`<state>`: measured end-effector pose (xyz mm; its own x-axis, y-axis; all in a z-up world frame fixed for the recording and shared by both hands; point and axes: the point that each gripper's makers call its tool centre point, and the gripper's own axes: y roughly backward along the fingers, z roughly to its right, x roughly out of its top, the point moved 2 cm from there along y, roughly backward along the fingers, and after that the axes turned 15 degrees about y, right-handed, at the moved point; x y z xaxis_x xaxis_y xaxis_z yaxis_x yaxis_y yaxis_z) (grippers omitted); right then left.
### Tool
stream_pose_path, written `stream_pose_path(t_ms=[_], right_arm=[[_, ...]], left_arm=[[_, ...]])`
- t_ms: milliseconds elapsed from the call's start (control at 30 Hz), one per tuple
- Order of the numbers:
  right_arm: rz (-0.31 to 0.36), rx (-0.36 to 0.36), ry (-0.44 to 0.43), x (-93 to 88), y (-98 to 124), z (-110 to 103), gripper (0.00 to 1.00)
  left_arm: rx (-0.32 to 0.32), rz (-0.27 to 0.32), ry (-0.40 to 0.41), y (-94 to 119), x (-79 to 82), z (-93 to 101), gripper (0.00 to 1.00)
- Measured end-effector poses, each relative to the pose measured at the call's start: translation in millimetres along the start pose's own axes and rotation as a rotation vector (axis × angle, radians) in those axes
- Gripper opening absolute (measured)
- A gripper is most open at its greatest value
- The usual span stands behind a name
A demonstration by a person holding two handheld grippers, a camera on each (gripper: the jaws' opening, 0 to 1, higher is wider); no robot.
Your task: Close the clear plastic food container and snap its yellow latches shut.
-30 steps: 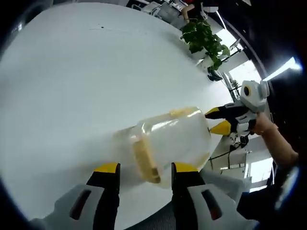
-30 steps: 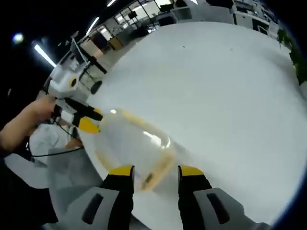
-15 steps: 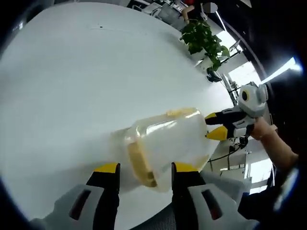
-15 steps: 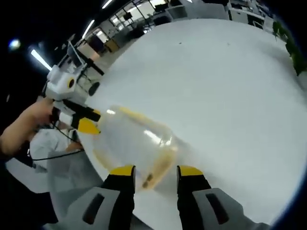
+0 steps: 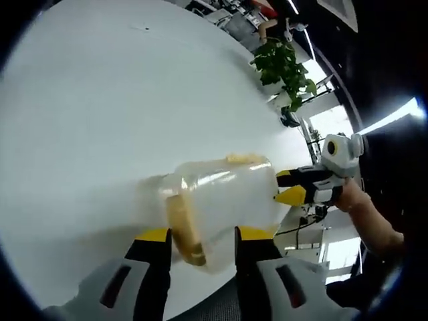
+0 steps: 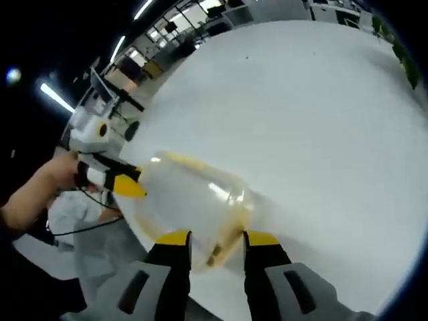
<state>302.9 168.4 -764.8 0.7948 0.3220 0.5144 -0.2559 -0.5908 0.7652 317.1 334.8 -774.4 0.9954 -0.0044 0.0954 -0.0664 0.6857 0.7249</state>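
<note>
White counter takes up most of both views; plant past its far edge in the left gripper view. Container sits on the counter near the edge closest to the person, lid looks down on it, clear with yellow trim.

Left claw spread, one jaw each side of the container's near end, a yellow latch between the tips; contact can't be told. Right claw same at the opposite end, spread around the container, latch between the tips, not clearly pinching. Each claw shows in the other's view: right one at the far end, held by a hand; left one likewise.

Progress, judged: closing seems done. Latches are the open part: can't tell if either is snapped, too blurred through the plastic. Likely both end latches left to press, with any side ones.
</note>
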Motion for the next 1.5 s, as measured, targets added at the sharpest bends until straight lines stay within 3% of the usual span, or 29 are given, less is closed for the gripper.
stream_pose_path(t_ms=[600,633,667,867,1133,1233,1500], right_arm=[[-0.012,0.032,-0.013,1.2,-2,-1,0.25],[0.01,0.069,-0.008,4.4,-4,-4,0.23],[-0.001,0.019,-0.072,5.9,-2,2,0.23],[0.018,0.032,-0.063,6.3,0,-3,0.22],[-0.018,0.018,-0.049,2.3,0,-6,0.22],[-0.058,-0.003,-0.059,1.8,-2,-8,0.23],[-0.05,0.007,-0.08,-0.7,-4,-7,0.25]], left_arm=[[-0.038,-0.025,0.042,-4,0.6,-3.7,0.36],[-0.036,-0.032,0.037,-4,0.4,-2.8,0.36],[-0.036,-0.038,0.038,-4,0.3,-3.3,0.36],[-0.044,-0.06,0.037,-6,-1.0,-3.5,0.35],[-0.047,-0.068,0.051,-9,0.3,-3.8,0.4],[-0.043,-0.066,0.023,-9,0.2,-2.3,0.37],[-0.074,-0.037,0.079,-15,2.0,-6.6,0.43]])
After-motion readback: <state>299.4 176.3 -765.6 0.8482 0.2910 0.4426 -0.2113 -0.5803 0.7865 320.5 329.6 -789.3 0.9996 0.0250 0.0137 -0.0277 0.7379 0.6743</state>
